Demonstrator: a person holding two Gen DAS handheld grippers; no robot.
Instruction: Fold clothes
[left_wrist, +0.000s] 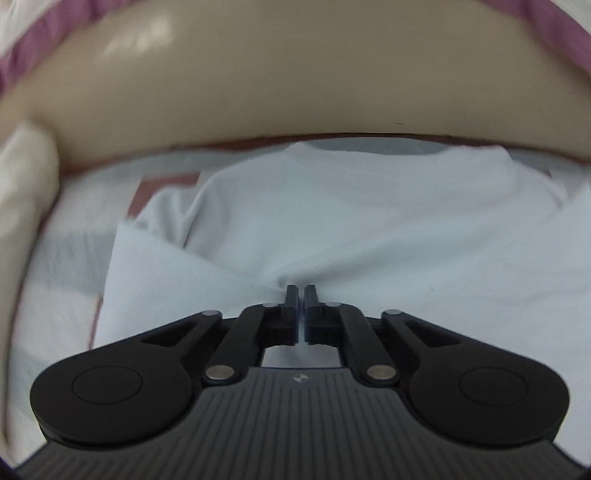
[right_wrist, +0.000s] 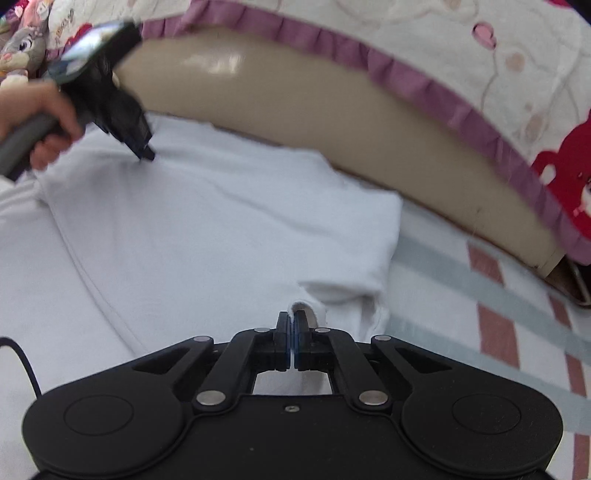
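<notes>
A white garment (left_wrist: 351, 221) lies spread on a checked bed sheet, and it also shows in the right wrist view (right_wrist: 207, 229). My left gripper (left_wrist: 301, 291) is shut and pinches a bunched fold of the white fabric. My right gripper (right_wrist: 292, 319) is shut on an edge of the same garment, with a small loop of cloth standing up between the fingertips. The left gripper also shows in the right wrist view (right_wrist: 146, 155) at the far left, held by a hand, its tip on the cloth.
A beige bed frame board (left_wrist: 295, 85) runs across just behind the garment, and it also shows in the right wrist view (right_wrist: 314, 110). A quilt with a purple frill (right_wrist: 424, 85) hangs over it. The checked sheet (right_wrist: 491, 306) extends to the right.
</notes>
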